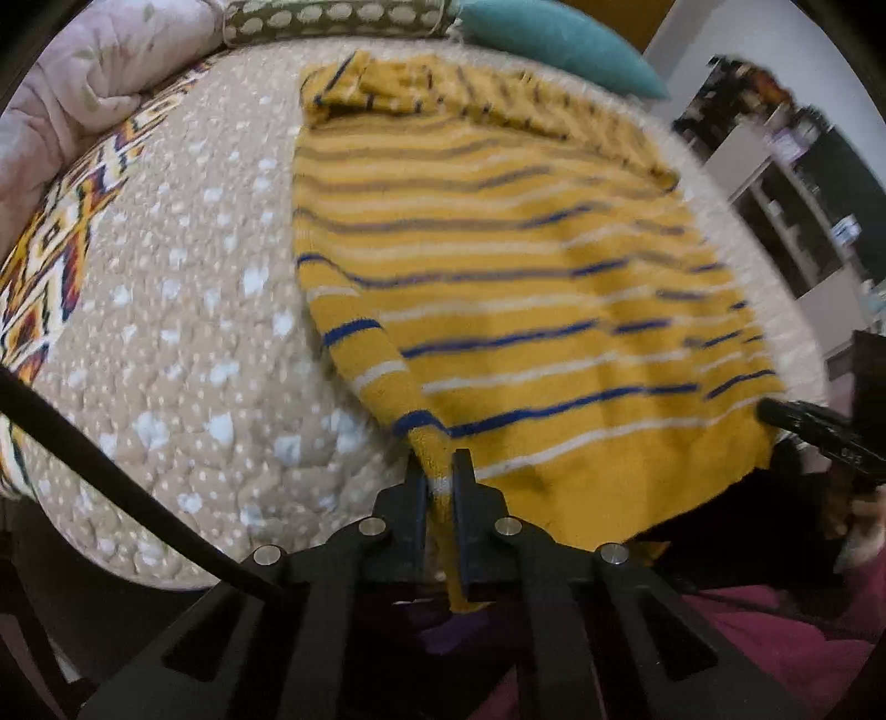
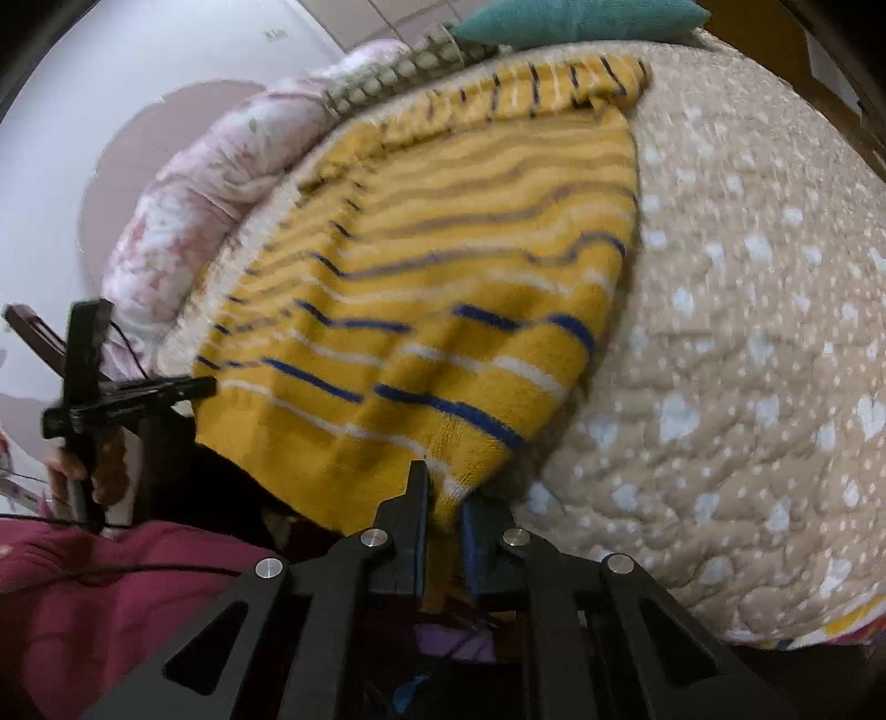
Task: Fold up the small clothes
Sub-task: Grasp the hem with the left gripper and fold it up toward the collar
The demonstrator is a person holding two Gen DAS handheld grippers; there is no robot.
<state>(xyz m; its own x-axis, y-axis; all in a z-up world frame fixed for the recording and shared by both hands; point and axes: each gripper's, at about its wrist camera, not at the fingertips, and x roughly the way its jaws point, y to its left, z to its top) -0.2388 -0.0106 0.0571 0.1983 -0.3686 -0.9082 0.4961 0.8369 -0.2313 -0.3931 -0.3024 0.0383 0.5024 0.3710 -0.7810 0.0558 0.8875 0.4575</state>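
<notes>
A mustard-yellow knit sweater [image 1: 498, 266] with blue, white and grey stripes lies spread on the beige quilted bed [image 1: 183, 310]. My left gripper [image 1: 440, 471] is shut on the sweater's near left hem corner. My right gripper [image 2: 443, 487] is shut on the near right hem corner of the same sweater [image 2: 443, 288]. Each gripper shows in the other's view: the right gripper [image 1: 808, 426] at the sweater's right edge, the left gripper [image 2: 122, 393] at its left edge. The hem hangs off the bed's front edge between them. The sleeves lie folded across the far top.
A teal pillow [image 1: 559, 39] and a dotted bolster [image 1: 332, 16] lie at the bed's head, with a pink floral duvet [image 1: 83, 94] at the far left. A patterned blanket [image 1: 50, 243] edges the bed. Shelves [image 1: 786, 183] stand on the right. Maroon cloth [image 2: 111, 598] lies below.
</notes>
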